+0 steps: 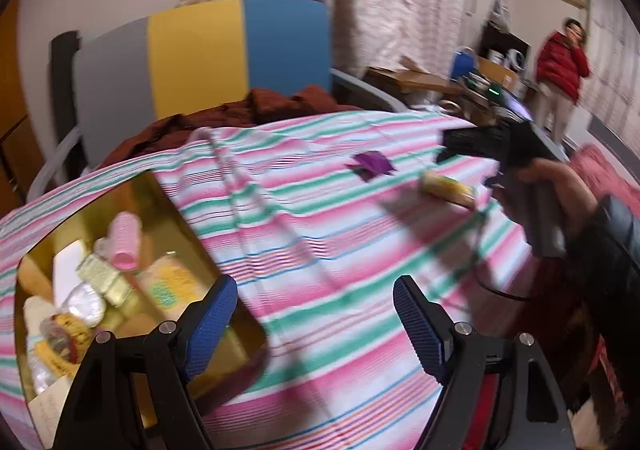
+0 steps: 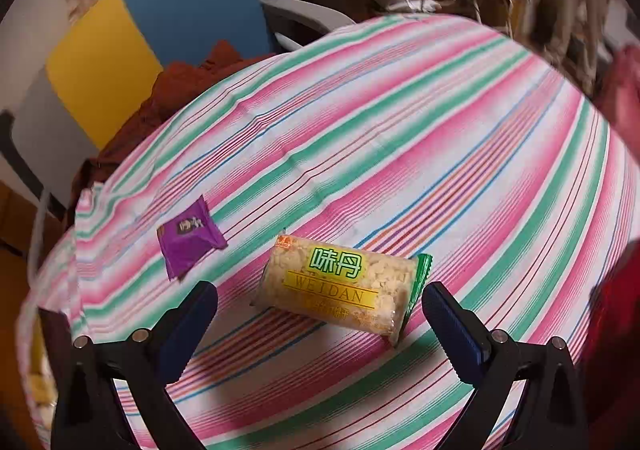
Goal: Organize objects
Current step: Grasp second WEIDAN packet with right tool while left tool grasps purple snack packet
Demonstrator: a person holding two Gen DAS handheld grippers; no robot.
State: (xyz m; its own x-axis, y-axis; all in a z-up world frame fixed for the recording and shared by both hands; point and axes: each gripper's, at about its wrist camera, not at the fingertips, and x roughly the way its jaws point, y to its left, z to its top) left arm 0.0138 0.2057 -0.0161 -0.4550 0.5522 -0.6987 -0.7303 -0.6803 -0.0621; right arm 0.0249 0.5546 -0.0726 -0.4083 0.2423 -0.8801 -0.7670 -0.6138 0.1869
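My right claw (image 2: pixel 320 314) hangs wide open, straddling the yellow snack packet (image 2: pixel 340 286) low in the frame, lined up to pinch it. My left claw (image 1: pixel 316 314) waits, spread and empty, beside the gold tray (image 1: pixel 168 218) at lower left.

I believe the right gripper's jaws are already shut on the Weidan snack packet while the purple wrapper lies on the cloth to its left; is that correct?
Not quite: the right gripper has its jaws open, either side of the Weidan snack packet without gripping it, as the right wrist view shows. The purple wrapper does lie on the cloth to its left.
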